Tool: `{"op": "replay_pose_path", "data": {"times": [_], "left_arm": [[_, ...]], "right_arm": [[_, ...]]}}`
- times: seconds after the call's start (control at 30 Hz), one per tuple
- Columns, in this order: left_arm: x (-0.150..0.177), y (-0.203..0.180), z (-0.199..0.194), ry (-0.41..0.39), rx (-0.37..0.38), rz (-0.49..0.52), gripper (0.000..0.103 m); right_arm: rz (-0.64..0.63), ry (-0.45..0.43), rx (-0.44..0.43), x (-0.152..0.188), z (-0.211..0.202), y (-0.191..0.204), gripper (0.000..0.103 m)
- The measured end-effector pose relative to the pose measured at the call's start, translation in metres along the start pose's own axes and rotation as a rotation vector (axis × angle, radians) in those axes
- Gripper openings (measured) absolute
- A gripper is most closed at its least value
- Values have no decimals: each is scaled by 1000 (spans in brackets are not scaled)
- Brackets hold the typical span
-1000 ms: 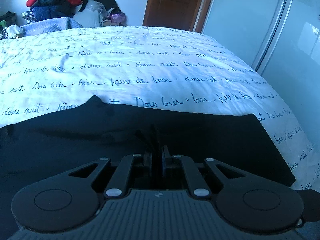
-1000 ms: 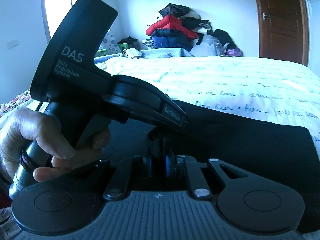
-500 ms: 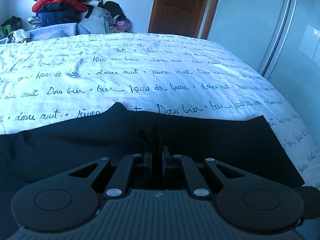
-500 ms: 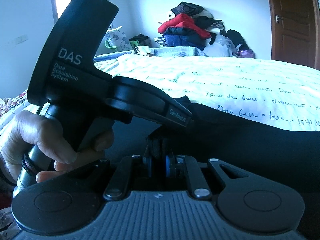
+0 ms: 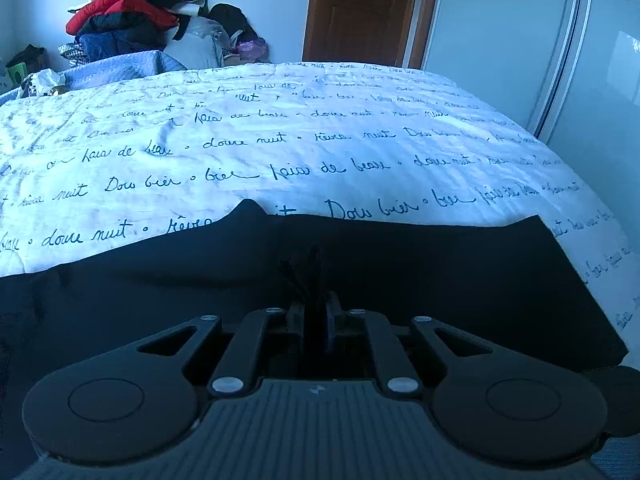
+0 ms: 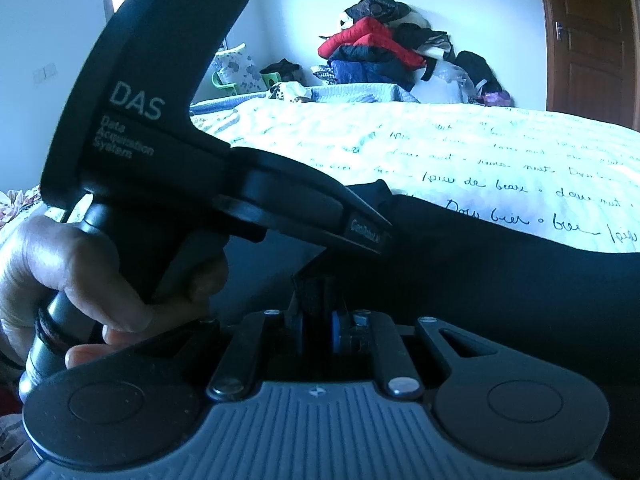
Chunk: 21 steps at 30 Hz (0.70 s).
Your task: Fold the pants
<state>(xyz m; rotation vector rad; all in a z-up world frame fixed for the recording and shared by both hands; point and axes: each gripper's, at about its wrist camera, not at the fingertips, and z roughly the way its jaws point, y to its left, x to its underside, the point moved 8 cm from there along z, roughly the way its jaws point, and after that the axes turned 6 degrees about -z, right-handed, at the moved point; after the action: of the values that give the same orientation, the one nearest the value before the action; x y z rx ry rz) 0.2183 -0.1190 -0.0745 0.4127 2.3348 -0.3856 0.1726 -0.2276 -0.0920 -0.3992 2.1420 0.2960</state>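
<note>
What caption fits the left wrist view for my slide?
Left gripper shut on black pants spread across a script-printed bedspread, clothes pile beyond.

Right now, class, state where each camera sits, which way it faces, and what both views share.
Left wrist: on the left gripper, facing across the bed toward the door; only its own fingers show, pinching the black pants.
Right wrist: on the right gripper, facing across the pants; the left hand shows.
Shared: pants, bed, clothes pile.
</note>
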Motion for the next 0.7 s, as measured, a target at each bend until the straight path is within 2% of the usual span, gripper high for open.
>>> {"op": "replay_pose_path", "data": {"times": [0.37,0.7], "left_arm": [[1,4,0,0,-7,-5,22],[0,9,-2,-11,-41,-4,31]], "right_arm": [[-20,19,10,-4,9,1,13],[-22,30,13,0,5,0,14]]}}
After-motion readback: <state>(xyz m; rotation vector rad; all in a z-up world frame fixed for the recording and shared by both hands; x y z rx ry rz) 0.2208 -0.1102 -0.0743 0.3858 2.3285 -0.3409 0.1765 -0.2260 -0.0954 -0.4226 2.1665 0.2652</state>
